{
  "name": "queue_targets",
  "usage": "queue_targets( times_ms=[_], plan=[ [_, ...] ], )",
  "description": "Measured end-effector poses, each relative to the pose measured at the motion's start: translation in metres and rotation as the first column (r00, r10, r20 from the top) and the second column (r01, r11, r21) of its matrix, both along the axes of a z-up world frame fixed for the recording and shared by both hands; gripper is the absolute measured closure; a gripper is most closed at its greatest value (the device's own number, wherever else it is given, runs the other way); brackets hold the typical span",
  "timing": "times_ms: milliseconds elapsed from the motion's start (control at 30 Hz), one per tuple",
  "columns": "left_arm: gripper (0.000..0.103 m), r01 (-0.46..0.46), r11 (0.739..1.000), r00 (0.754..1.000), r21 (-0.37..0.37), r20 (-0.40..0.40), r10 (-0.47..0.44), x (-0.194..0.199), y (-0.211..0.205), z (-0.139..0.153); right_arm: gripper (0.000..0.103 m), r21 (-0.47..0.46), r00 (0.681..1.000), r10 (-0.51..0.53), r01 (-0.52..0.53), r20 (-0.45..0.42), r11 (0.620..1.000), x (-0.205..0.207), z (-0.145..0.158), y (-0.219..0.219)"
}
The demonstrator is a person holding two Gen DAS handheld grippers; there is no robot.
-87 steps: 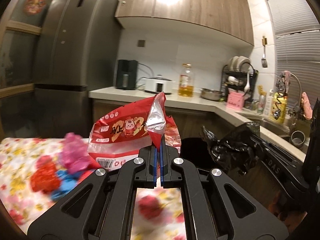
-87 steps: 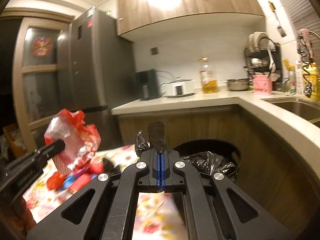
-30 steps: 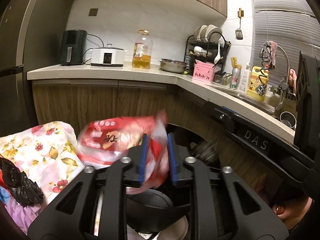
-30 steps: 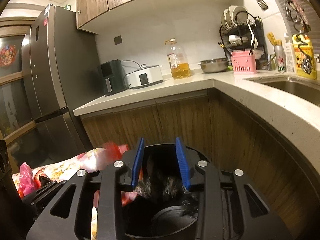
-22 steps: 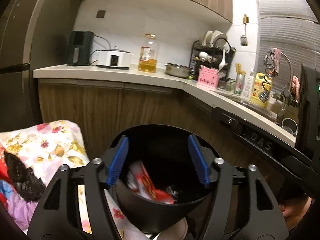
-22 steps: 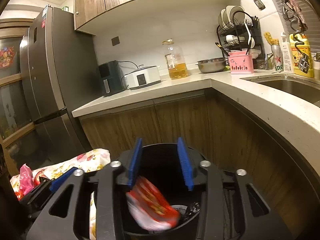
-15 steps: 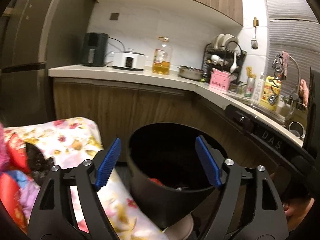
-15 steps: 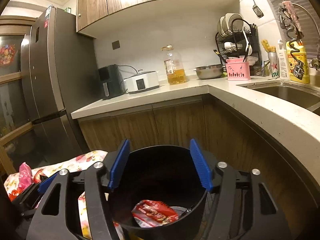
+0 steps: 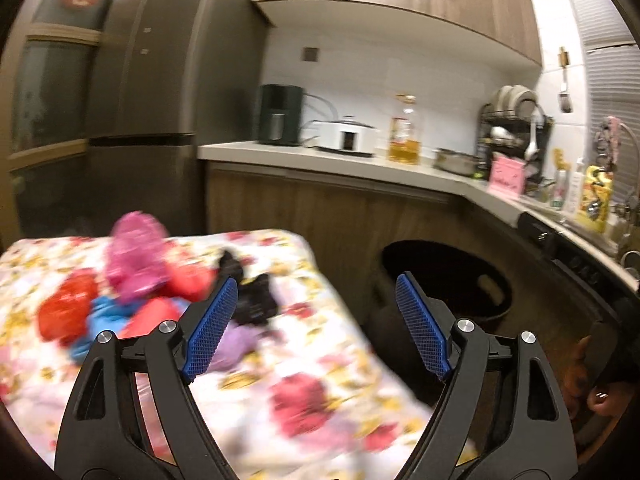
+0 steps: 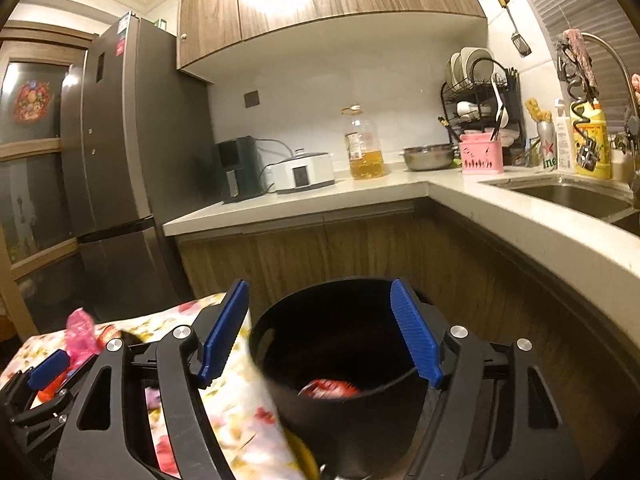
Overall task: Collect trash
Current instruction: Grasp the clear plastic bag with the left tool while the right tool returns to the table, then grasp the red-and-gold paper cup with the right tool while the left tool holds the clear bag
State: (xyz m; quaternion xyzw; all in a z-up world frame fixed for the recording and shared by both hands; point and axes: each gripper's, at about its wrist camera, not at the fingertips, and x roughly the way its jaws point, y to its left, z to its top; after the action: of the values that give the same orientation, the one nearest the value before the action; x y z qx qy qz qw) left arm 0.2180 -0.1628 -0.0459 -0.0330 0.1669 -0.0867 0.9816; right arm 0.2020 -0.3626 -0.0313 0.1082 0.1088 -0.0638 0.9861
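My left gripper point(image 9: 316, 280) is open and empty, over the floral tablecloth point(image 9: 304, 400). Beyond its left finger lies a blurred trash pile: a pink wrapper point(image 9: 134, 256), a red wrapper point(image 9: 66, 308), a blue piece point(image 9: 104, 316) and a crumpled black bag point(image 9: 252, 296). The black bin point(image 9: 496, 280) stands right of the table. My right gripper point(image 10: 320, 282) faces the bin point(image 10: 280, 320); its jaws are opening with nothing between them. A red snack bag point(image 10: 328, 388) lies inside the bin. The pink wrapper point(image 10: 80, 336) shows at the lower left.
Wooden cabinets under a pale counter point(image 10: 320, 200) wrap around behind and right of the bin. A tall grey fridge point(image 9: 140, 120) stands behind the table. The sink point(image 10: 560, 196) is at the right. A hand point(image 9: 592, 384) shows at the left view's right edge.
The red snack bag and the black bag dropped from the grippers into the bin. Both grippers opened. The left one swung left toward the table's trash pile; the right one drew back from the bin.
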Motion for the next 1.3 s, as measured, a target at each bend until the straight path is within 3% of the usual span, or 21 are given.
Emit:
queue_targets(
  times_ms=[100,400,833,933,1000,1100,1300],
  plan=[
    [0.023,-0.071,0.997,0.997,0.039,-0.005,0.071,-0.016,0.027,-0.008,0.031,0.008,1.0,0.025,-0.025,-0.002,1.0,-0.012,-0.005,0.017],
    [0.023,-0.187,0.981,0.982,0.054,-0.019,0.188,-0.05,0.09,-0.031,0.029,0.023,0.994,0.111,-0.112,0.006,0.994,-0.043,-0.015,0.066],
    [0.023,-0.177,0.984,0.976,0.021,-0.127,0.178,-0.022,0.113,-0.061,0.029,-0.009,0.982,0.186,-0.187,-0.042,0.982,-0.044,-0.028,0.103],
    [0.033,-0.15,0.989,0.977,-0.003,-0.157,0.148,-0.018,0.118,-0.066,0.029,-0.009,0.979,0.197,-0.197,-0.058,0.98,-0.039,-0.032,0.109],
    [0.049,-0.116,0.993,0.978,-0.021,-0.177,0.11,-0.015,0.12,-0.069,0.029,-0.007,0.976,0.208,-0.209,-0.068,0.978,-0.035,-0.035,0.115],
    [0.062,-0.076,0.997,0.98,-0.021,-0.184,0.071,-0.016,0.118,-0.072,0.029,-0.014,0.971,0.224,-0.225,-0.078,0.974,-0.032,-0.038,0.123],
    [0.074,-0.056,0.997,0.983,-0.05,-0.178,0.046,-0.021,0.125,-0.073,0.029,-0.031,0.96,0.259,-0.263,-0.105,0.964,-0.027,-0.045,0.141]
  ],
)
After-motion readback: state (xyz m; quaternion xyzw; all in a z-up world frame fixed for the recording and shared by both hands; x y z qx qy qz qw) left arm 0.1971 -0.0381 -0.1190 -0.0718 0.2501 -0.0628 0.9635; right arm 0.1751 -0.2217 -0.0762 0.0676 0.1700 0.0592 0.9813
